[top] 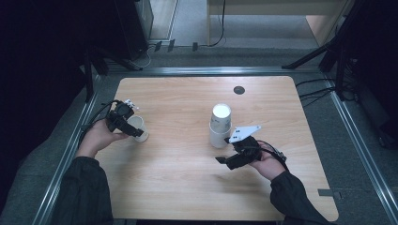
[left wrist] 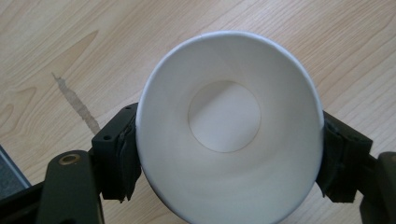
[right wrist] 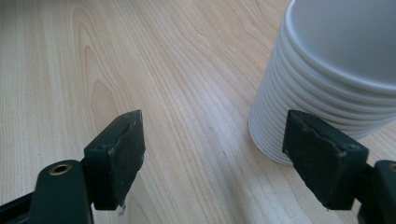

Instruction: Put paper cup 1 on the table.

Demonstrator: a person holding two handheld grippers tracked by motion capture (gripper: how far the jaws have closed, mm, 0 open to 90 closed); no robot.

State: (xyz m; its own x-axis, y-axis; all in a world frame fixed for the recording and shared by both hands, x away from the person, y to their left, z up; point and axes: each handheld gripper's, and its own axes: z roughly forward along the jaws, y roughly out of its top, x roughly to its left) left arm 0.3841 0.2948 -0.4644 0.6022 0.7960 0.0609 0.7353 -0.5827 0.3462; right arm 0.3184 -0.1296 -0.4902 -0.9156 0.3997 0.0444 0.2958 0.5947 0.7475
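Your left claw point(left wrist: 229, 154) was clamped across the single cup point(left wrist: 229, 126), well left of the cup stack point(top: 219, 125); your right claw point(right wrist: 215, 158) sat apart beside that stack, presumably ready.

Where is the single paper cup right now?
The cup sits at the table's left side in the high view, gripped by the left gripper, apart from the stack of cups.

Cup stack point(right wrist: 327, 79) top cut off; single cup's point(left wrist: 229, 126) outer wall hidden.
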